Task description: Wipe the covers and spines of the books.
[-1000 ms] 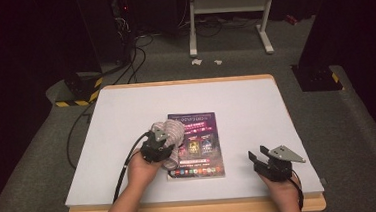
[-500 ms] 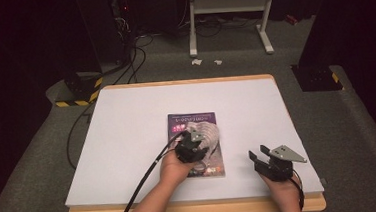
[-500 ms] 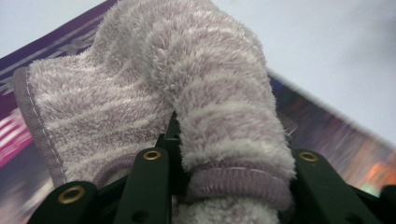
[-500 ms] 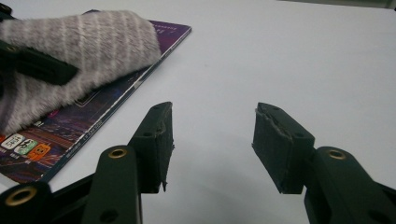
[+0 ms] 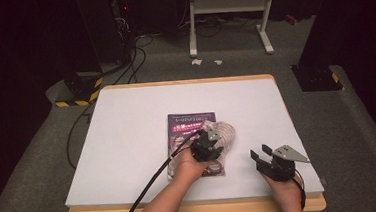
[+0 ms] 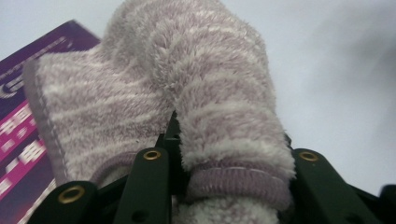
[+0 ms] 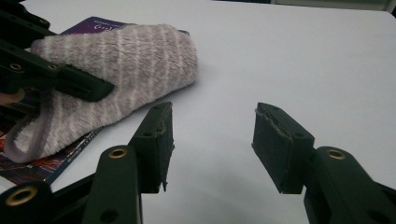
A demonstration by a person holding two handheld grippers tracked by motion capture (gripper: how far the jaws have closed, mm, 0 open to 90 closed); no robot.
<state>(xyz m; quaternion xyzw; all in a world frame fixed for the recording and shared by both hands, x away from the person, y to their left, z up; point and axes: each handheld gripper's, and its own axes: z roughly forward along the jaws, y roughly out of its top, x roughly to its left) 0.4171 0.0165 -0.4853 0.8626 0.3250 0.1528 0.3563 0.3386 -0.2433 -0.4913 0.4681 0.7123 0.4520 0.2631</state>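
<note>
Fuzzy striped sock, pinched in left hand-held gripper, is dragged rightward across booklet toward spread, idle right hand-held gripper; handover is judged next.

one sock, one booklet

Both forearms bare, no sleeves. Left hand-held gripper: black body, thick black cable trailing off its back. Right hand-held gripper: black, grey three-cornered plate on top, thin black cable. Jaws flat black bars with brass-ringed holes at the pivots, ribbed pads inside.
</note>
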